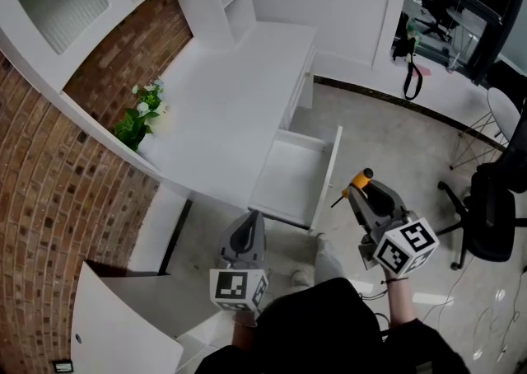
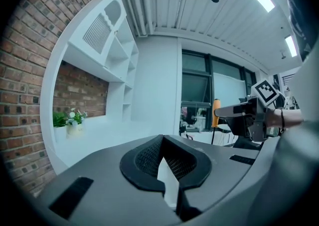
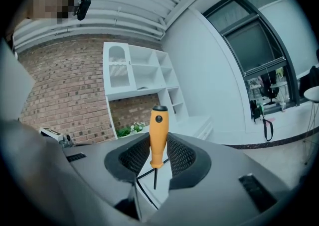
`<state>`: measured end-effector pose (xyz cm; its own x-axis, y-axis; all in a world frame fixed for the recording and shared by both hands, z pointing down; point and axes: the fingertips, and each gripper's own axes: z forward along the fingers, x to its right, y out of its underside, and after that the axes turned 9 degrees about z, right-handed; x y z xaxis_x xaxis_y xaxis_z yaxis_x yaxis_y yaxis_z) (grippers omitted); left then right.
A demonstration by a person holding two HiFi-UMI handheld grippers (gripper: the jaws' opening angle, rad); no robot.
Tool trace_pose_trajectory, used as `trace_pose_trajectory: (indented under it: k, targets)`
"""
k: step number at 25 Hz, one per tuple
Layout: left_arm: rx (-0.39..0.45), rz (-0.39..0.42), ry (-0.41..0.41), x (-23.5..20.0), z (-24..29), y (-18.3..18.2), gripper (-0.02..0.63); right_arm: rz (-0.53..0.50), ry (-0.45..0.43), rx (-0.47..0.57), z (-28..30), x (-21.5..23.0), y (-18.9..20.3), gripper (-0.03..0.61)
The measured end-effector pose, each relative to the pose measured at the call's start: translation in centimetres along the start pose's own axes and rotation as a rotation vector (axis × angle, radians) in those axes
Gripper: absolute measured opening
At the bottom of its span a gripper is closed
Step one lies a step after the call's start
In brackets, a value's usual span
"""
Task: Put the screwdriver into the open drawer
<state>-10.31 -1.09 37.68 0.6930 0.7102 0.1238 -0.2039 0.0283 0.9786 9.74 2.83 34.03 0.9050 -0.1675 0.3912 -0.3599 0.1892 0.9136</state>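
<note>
A: Where is the screwdriver (image 3: 158, 133) now?

B: It stands upright in the right gripper (image 3: 158, 146), with the orange handle up and the thin shaft down. The fingers (image 3: 182, 156) are clamped on the handle from 2 sides.

A: And the drawer (image 1: 290, 181)?

B: It is pulled out of the white table (image 1: 222, 100) and looks empty. In the head view the tool hangs just beside its front panel, outside it, over the floor.

A: Which step is this?

B: I judge it is the carrying step. Next the right gripper must go over the drawer's hollow, come lower, and only then loosen.

A: The left gripper (image 2: 162, 145)?

B: Its fingers are pressed together on nothing.
</note>
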Motion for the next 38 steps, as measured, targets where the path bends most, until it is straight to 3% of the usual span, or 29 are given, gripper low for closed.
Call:
trace_pose_trajectory:
  k: [9, 26, 32, 38]
  targets:
    - [-0.112, -0.065, -0.022, -0.5, 6.8, 3.0, 0.009, 0.047, -0.077, -0.161, 8.1, 3.8, 1.9, 0.107]
    - [-0.233, -0.168, -0.123, 0.5, 16.3, 6.5, 0.009, 0.097, -0.252, -0.445, 18.5, 10.1, 5.5, 0.107]
    - [-0.286, -0.198, -0.163, 0.3, 17.8, 8.6, 0.009, 0.143, -0.248, -0.550, 21.1, 11.9, 7.9, 0.107]
    - [-0.364, -0.240, -0.144, 0.2, 18.8, 11.5, 0.009, 0.238, -0.186, -0.657, 23.7, 12.5, 11.4, 0.107]
